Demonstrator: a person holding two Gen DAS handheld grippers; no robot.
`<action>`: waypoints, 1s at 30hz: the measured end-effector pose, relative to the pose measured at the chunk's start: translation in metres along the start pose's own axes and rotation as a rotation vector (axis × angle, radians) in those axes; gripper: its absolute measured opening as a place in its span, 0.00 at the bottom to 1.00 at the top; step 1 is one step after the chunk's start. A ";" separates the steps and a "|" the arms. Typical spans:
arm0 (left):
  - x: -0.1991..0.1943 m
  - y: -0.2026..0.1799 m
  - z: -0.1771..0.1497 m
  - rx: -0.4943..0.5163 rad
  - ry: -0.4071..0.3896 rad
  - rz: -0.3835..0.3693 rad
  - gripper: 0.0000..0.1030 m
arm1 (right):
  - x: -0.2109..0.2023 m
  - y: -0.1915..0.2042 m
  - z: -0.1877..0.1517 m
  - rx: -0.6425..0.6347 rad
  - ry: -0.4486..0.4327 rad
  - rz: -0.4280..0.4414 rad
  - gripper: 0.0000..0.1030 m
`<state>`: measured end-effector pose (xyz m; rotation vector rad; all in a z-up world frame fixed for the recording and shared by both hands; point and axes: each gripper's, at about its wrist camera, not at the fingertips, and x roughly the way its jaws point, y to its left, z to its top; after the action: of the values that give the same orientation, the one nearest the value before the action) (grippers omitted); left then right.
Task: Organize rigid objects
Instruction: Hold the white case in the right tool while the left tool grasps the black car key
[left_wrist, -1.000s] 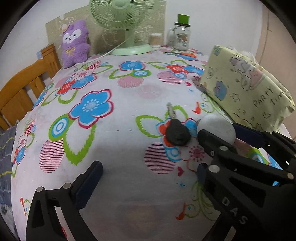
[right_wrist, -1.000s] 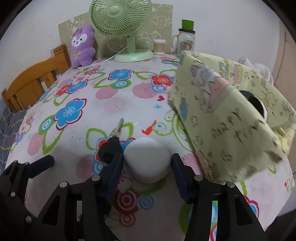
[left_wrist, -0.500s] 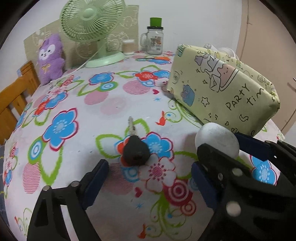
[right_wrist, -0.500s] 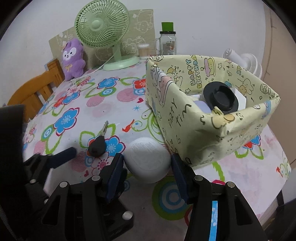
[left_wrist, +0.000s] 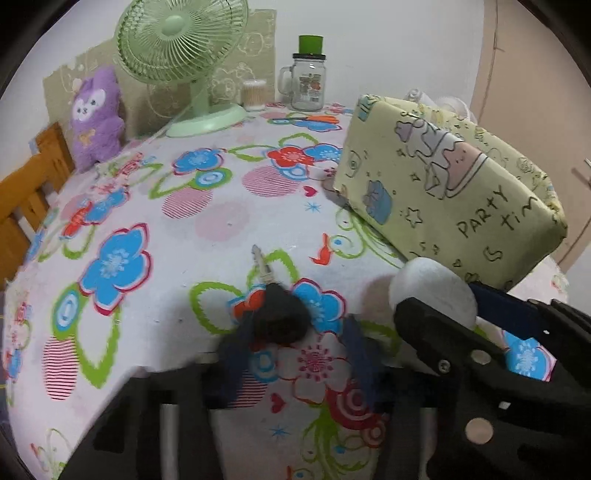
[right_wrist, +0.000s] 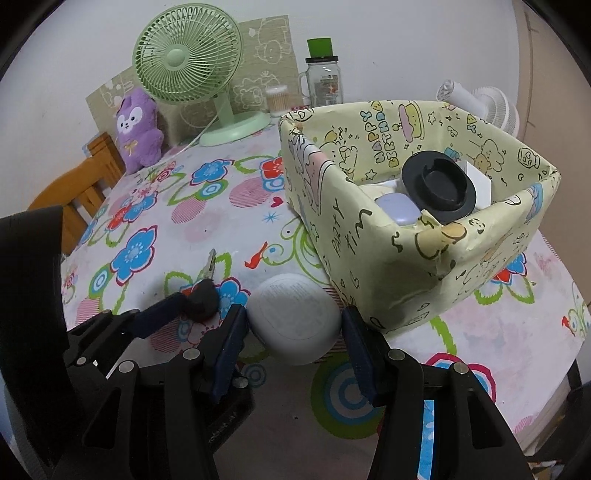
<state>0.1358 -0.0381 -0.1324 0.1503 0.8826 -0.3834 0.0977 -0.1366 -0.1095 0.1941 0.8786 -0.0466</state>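
A black-headed key (left_wrist: 277, 317) lies on the flowered tablecloth (left_wrist: 155, 325). My left gripper (left_wrist: 295, 326) points down at it. Its blurred jaws are closing with the key head between them, and a gap still shows on the right side. In the right wrist view the key (right_wrist: 201, 301) lies beside a left finger (right_wrist: 162, 317). My right gripper (right_wrist: 293, 312) is shut on a white rounded case (right_wrist: 295, 325), held just over the cloth beside the yellow party-print box (right_wrist: 369, 240). The box holds a black round lid (right_wrist: 437, 182) and a lilac case (right_wrist: 397, 208).
At the back stand a green fan (left_wrist: 181, 48), a purple plush toy (left_wrist: 96, 114), a glass jar with a green lid (left_wrist: 308, 81) and a cotton-swab pot (left_wrist: 254, 95). A wooden chair (left_wrist: 29, 192) is at the left. A white fan (right_wrist: 491, 107) sits behind the box.
The left jaws have narrowed from wide open to close around the key head. The right gripper, still holding the white case, has risen and rolled, so the box's inside now shows.
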 end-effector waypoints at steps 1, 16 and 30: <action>0.000 0.000 0.000 0.000 0.001 -0.005 0.32 | 0.000 0.000 0.000 0.001 -0.001 0.001 0.55; -0.004 -0.002 -0.001 0.002 0.007 -0.001 0.33 | -0.002 0.000 -0.001 0.000 0.001 -0.017 0.55; 0.004 -0.010 0.012 -0.013 0.020 0.046 0.59 | -0.014 -0.018 0.005 0.050 0.016 0.018 0.55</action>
<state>0.1426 -0.0516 -0.1275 0.1627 0.9001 -0.3338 0.0902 -0.1560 -0.0986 0.2493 0.8921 -0.0505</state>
